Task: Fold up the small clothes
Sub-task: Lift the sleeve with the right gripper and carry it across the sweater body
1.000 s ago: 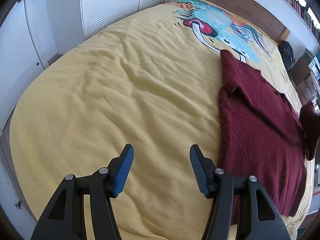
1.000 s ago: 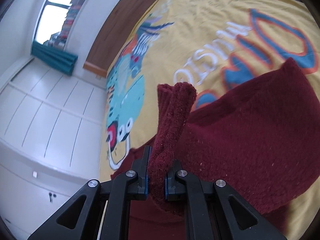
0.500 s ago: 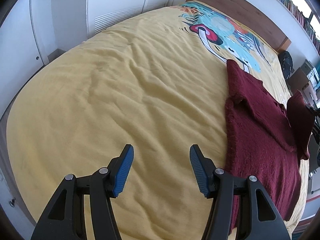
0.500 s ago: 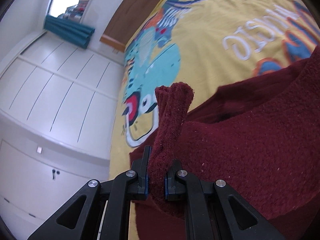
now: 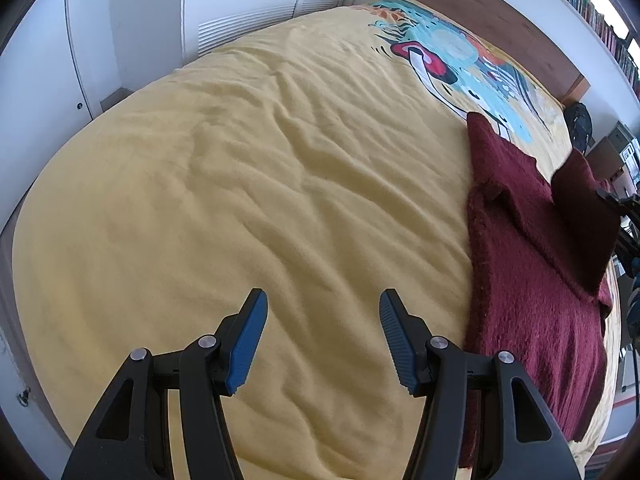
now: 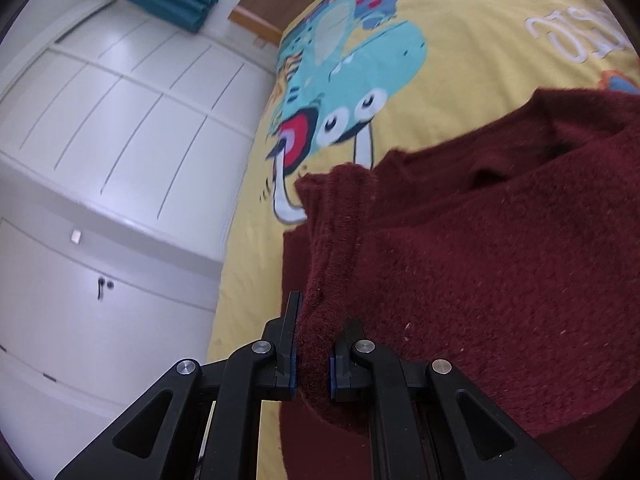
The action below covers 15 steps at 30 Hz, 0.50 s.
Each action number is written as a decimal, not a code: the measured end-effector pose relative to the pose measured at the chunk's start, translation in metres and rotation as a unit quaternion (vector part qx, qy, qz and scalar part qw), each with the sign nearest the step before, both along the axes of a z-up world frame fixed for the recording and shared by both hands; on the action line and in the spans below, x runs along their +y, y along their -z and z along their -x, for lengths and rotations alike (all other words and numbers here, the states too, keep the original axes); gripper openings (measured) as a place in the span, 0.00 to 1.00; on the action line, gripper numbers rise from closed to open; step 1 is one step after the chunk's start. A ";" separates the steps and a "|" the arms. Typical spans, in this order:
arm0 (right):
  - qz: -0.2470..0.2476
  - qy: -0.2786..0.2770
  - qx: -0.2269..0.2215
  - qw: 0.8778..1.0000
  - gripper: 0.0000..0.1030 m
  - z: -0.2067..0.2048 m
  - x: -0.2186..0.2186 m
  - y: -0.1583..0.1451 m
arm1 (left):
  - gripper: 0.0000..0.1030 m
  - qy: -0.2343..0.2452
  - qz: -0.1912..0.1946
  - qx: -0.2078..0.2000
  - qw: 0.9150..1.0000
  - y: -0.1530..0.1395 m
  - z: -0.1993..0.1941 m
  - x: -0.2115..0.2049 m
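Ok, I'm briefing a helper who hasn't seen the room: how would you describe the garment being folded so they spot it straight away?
Start at the big bed with the yellow cartoon-print bedspread. Near its right edge in the left wrist view lies a dark red fuzzy knit sweater, one part lifted in the shut jaws of the right gripper. It is the only garment in view on the bedspread, and much darker than the yellow.

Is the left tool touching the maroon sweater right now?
Apart. The left wrist view shows the left tool open over bare yellow bedspread, with the maroon sweater lying off to its right, nothing between its pads.
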State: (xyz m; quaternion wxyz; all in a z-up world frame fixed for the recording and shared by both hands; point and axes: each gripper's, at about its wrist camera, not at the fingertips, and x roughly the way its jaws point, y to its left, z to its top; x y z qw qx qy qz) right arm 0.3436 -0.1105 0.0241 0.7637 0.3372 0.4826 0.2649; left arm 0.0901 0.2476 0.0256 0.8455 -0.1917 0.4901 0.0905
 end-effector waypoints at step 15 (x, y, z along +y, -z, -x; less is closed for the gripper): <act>0.101 -0.066 0.020 0.992 0.14 0.018 0.073 0.047 | 0.51 0.010 0.000 0.012 1.000 0.007 -0.001 -0.009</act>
